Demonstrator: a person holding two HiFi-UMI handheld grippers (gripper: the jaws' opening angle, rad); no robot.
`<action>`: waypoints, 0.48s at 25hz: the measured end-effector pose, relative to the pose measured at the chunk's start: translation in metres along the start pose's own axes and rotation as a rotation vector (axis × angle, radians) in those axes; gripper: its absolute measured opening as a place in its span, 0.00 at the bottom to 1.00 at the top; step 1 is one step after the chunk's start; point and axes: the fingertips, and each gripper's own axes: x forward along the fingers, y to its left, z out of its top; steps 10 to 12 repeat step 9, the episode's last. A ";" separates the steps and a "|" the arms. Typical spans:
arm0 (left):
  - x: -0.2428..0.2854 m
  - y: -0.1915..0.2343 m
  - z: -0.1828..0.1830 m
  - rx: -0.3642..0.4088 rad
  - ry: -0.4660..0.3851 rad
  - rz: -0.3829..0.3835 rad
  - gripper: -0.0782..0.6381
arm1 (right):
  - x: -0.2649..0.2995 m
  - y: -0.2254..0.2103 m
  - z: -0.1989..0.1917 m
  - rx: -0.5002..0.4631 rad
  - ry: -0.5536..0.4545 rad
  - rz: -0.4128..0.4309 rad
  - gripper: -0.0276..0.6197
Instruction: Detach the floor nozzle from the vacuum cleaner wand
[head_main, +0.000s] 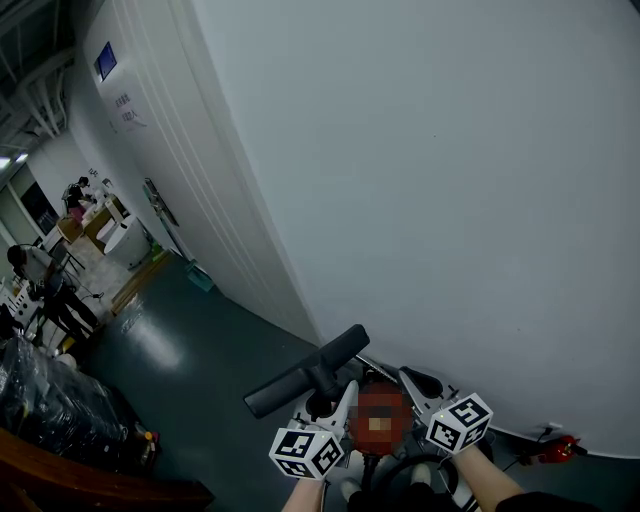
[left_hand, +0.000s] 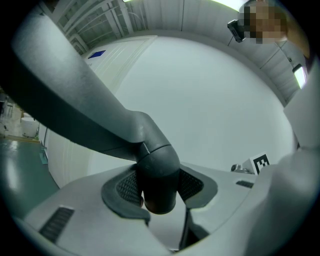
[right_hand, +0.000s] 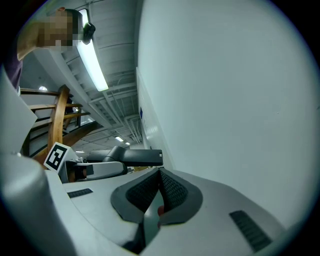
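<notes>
The left gripper is grasping the neck of the floor nozzle while the right gripper is holding its fingers clenched, empty.

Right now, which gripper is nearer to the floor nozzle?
Left. The left gripper is clamped on the neck of the floor nozzle. The right gripper is shut on nothing, beside the left, off the nozzle.

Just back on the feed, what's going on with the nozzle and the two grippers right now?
The person's left gripper is clamped on the neck of the dark floor nozzle, holding it up in front of the white wall. The neck's lower end looks free, with no wand on it. The right gripper is shut on nothing, alongside.
</notes>
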 end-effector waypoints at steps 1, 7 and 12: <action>0.000 0.001 0.000 0.000 0.001 0.004 0.34 | 0.000 0.000 0.000 0.001 -0.002 0.001 0.07; -0.001 0.002 0.001 0.000 0.003 0.014 0.34 | 0.002 0.002 0.002 0.000 -0.002 0.000 0.07; 0.001 0.003 0.001 -0.003 0.003 0.015 0.34 | 0.003 0.000 0.003 0.001 -0.005 0.000 0.07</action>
